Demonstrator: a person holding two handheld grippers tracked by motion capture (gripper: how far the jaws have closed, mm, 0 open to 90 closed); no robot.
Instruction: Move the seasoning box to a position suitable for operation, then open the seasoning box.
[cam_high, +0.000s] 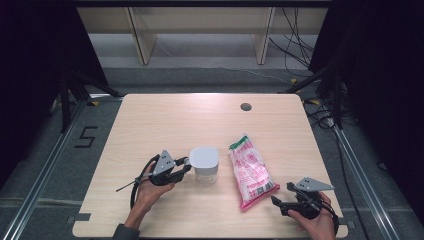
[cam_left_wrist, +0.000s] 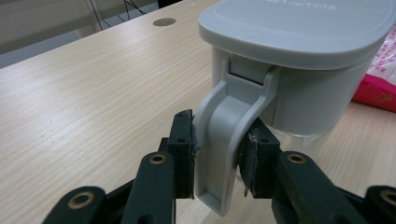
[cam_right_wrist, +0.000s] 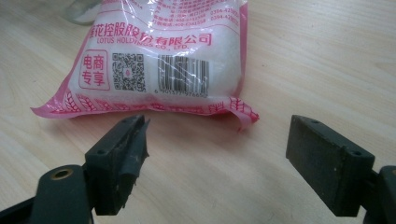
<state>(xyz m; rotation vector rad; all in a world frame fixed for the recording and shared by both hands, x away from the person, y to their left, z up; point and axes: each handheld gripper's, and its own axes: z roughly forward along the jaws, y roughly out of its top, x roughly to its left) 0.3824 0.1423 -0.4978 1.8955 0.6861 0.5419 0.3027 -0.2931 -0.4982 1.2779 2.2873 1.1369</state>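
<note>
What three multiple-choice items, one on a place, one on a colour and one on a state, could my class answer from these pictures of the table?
1. Where does the pink bag lie relative to the grey-lidded container in the high view?
A. To its right
B. To its left
C. On top of it

2. What colour is the container's lid?
A. Red
B. Grey
C. Green

3. How does the left gripper stand?
A. Wide open, far from everything
B. Closed on the bag
C. Closed on the container's handle

Answers:
1. A: the bag lies between the container and the right gripper.
2. B: the left gripper view shows a plain grey lid.
3. C: both pads press on the grey handle's sides, while the right gripper's jaws stand open short of the bag.
</note>
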